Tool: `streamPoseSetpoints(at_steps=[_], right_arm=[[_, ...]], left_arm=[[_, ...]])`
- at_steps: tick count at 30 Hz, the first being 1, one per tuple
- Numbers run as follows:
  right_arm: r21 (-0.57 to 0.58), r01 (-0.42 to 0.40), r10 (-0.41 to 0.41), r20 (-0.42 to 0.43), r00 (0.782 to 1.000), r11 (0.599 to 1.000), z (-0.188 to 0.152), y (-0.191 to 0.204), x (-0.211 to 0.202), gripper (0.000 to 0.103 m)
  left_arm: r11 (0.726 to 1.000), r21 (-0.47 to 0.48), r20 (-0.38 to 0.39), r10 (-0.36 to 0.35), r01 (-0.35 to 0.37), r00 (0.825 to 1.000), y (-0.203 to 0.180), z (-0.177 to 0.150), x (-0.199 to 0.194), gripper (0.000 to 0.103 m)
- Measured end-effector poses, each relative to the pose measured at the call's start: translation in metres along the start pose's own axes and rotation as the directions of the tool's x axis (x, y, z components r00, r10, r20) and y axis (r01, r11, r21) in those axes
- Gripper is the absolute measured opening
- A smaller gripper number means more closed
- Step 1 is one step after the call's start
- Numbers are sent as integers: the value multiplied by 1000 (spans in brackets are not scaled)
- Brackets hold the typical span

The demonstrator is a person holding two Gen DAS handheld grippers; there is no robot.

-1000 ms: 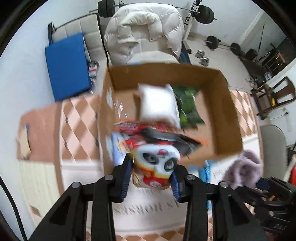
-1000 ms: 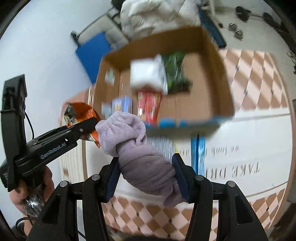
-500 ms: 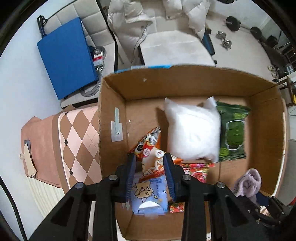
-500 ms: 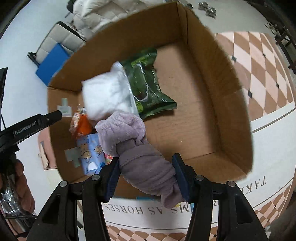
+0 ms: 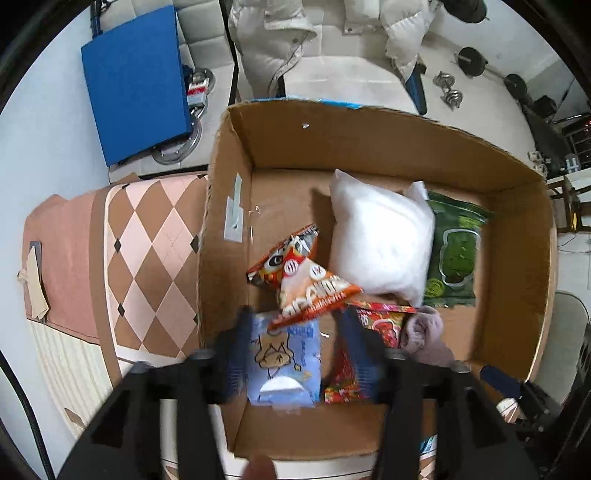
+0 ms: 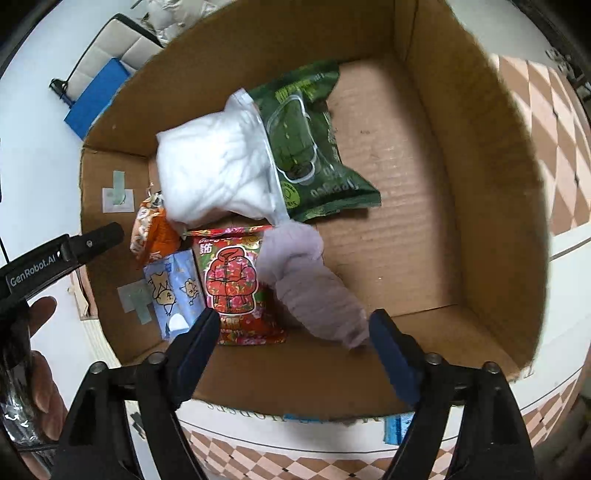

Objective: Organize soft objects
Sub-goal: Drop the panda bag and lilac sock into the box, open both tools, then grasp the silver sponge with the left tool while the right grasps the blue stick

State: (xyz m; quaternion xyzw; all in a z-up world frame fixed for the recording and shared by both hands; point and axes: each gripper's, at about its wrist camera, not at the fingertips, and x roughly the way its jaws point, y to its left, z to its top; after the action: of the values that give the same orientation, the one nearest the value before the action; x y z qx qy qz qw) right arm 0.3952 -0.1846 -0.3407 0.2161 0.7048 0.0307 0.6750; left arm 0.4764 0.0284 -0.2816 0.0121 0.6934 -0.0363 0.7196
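Note:
A cardboard box (image 5: 369, 147) (image 6: 480, 184) holds a white pillow pack (image 5: 380, 240) (image 6: 218, 173), a green pack (image 5: 454, 254) (image 6: 306, 147), a red pack (image 5: 384, 321) (image 6: 232, 284), a blue tissue pack (image 5: 284, 362) (image 6: 173, 291), an orange snack bag (image 5: 306, 284) (image 6: 151, 236) and a rolled lilac sock (image 5: 424, 336) (image 6: 310, 284). My left gripper (image 5: 295, 354) is open above the blue pack, the orange bag lying loose beyond its tips. My right gripper (image 6: 295, 332) is open, the sock lying free on the box floor between its fingers.
The box stands on a checkered brown and white cloth (image 5: 147, 258) (image 6: 554, 147). A blue pad (image 5: 136, 81), a white down jacket (image 5: 314, 33) and dumbbells (image 5: 450, 92) lie beyond the box. The box's right half shows bare floor (image 6: 399, 206).
Both grippers opened over the box. The orange snack bag dropped from the left gripper and the lilac sock dropped from the right gripper onto the box floor.

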Motion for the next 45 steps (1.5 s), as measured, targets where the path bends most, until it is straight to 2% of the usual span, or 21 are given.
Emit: streamPoseSetpoints(at_steps=[2, 4, 7, 10, 14, 17, 19, 20, 21, 22, 27, 31, 34, 40, 45], right_arm=[[-24, 16, -16, 15, 1000, 1000, -3, 3, -9, 89], [-54, 38, -35, 44, 998, 998, -9, 7, -21, 101], [-109, 112, -98, 125, 987, 988, -27, 7, -45, 103], [-140, 150, -123, 189, 974, 979, -53, -3, -65, 103], [-127, 168, -135, 239, 962, 978, -94, -26, -75, 103], [-88, 160, -136, 227, 964, 983, -122, -52, -67, 103], [-56, 157, -145, 184, 972, 986, -133, -68, -51, 101], [-28, 153, -147, 155, 977, 988, -138, -80, -39, 97], [-14, 146, -143, 133, 981, 989, -141, -87, -31, 82], [-5, 146, -144, 110, 983, 989, -144, -93, -22, 73], [9, 161, -161, 62, 985, 987, -150, -110, 8, 73], [1, 173, -172, 40, 984, 985, -151, -113, 17, 73], [-21, 197, -196, 33, 980, 980, -149, -113, 21, 73], [-49, 227, -227, 14, 974, 973, -139, -105, 35, 73], [-73, 248, -249, -7, 968, 966, -120, -94, 57, 73]], left_arm=[[1000, 14, 48, 19, -20, 999, -3, -13, -14, 87], [999, 26, 88, 33, -35, 996, -6, -28, -26, 95], [999, 29, 114, 12, -16, 993, -12, -58, -42, 100], [1000, -9, 109, -1, 2, 994, -13, -91, -45, 100], [989, -143, 67, -27, 36, 997, -13, -135, -24, 99], [978, -180, -28, -108, 102, 994, -26, -150, 12, 99], [977, -177, -71, -130, 116, 989, -40, -155, 34, 99], [981, -163, -82, -118, 104, 990, -48, -155, 42, 99], [985, -148, -91, -105, 91, 990, -57, -156, 50, 99], [987, -133, -102, -99, 85, 990, -68, -154, 59, 99], [994, -105, -140, -59, 44, 988, -99, -147, 95, 99], [998, -44, -172, 32, -40, 985, -117, -143, 120, 99], [994, 7, -171, 107, -108, 979, -113, -148, 126, 99], [990, 6, -184, 142, -144, 973, -80, -171, 123, 99], [993, -23, -174, 106, -112, 979, -69, -171, 115, 99]])
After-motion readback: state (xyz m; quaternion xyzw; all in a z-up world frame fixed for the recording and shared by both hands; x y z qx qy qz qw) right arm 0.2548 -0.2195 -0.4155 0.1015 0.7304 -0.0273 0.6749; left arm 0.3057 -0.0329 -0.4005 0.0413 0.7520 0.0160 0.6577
